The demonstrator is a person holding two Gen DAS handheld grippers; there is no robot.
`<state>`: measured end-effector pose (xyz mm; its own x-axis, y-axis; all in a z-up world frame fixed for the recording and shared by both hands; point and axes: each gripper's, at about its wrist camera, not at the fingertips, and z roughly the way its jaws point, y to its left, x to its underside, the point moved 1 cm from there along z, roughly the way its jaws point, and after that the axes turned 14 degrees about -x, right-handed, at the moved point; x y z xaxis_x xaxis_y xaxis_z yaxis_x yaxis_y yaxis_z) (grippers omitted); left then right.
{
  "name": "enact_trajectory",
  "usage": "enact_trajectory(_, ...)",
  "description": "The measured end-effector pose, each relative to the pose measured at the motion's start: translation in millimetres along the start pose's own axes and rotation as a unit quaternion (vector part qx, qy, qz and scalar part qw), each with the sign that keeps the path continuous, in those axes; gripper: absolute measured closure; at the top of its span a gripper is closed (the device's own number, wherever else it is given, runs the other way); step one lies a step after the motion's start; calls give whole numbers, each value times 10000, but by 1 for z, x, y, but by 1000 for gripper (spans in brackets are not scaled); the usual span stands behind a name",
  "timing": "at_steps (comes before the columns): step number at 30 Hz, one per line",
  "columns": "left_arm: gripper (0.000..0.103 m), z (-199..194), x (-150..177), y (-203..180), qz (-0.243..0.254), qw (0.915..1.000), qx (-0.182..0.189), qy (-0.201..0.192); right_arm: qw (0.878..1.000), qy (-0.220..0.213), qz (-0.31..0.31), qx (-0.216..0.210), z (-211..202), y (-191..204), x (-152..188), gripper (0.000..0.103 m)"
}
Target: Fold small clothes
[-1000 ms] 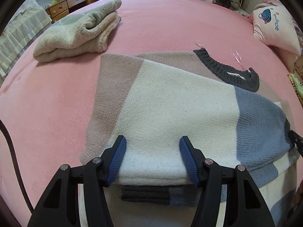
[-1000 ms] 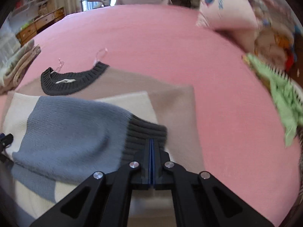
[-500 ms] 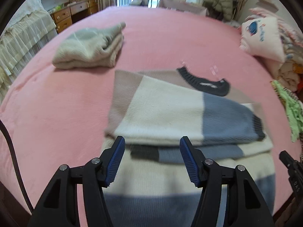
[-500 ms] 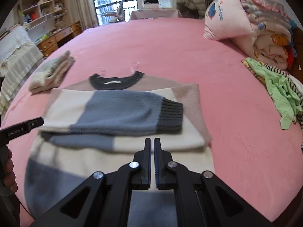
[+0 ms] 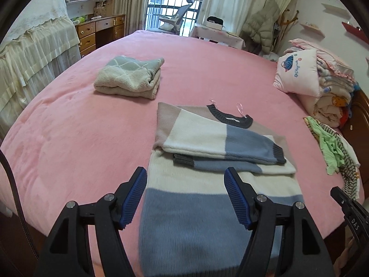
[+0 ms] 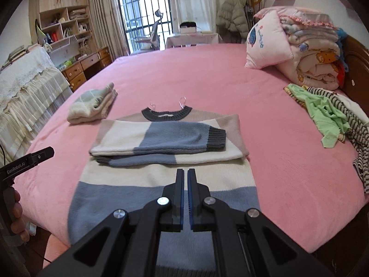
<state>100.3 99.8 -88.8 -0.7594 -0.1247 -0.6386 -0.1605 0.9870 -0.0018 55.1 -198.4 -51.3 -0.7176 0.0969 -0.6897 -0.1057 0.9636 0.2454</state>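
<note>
A colour-block sweater (image 5: pixel 207 198) lay flat on the near part of the pink bed (image 5: pixel 80 138), its grey collar (image 5: pixel 230 116) at the far end and its blue hem hanging toward the near edge. Both sleeves (image 6: pixel 166 138) were folded across the chest, the upper one ending in a dark cuff (image 6: pixel 216 138) on the right, the lower one showing a dark cuff on the left. The left gripper (image 5: pixel 185 196) hovered above the sweater's lower body with its jaws wide and opening, nothing between them. The right gripper (image 6: pixel 185 198) hung over the same lower part, its fingers nearly together with only a thin slit between the pads, holding nothing. A folded cream and green knit (image 5: pixel 129 78) sat far left of the sweater, well apart from it. A pink pillow (image 5: pixel 299 73) leaned on stacked blankets (image 6: pixel 316 53) at the far right, and a loose heap of green and striped clothes (image 6: pixel 332 120) lay near the bed's right edge.
</note>
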Motion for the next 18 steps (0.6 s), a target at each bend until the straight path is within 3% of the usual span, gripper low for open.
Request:
enact_trajectory(3, 24, -17, 4, 4, 0, 10000, 30, -29, 9998, -162, -103, -8, -21, 12, 1, 100)
enact_trajectory(6, 23, -31, 8, 4, -29, 9999, 37, -151, 9994, -274, -224, 52, -37, 21, 4, 99)
enact_trajectory(10, 23, -45, 15, 2, 25, 9998, 140, -131, 9982, -389, -423, 182, -51, 30, 13, 86)
enact_trajectory(18, 17, -58, 43, -10, 435, 9988, 72, -223, 9961, -350, -718, 377, -60, 40, 33, 86)
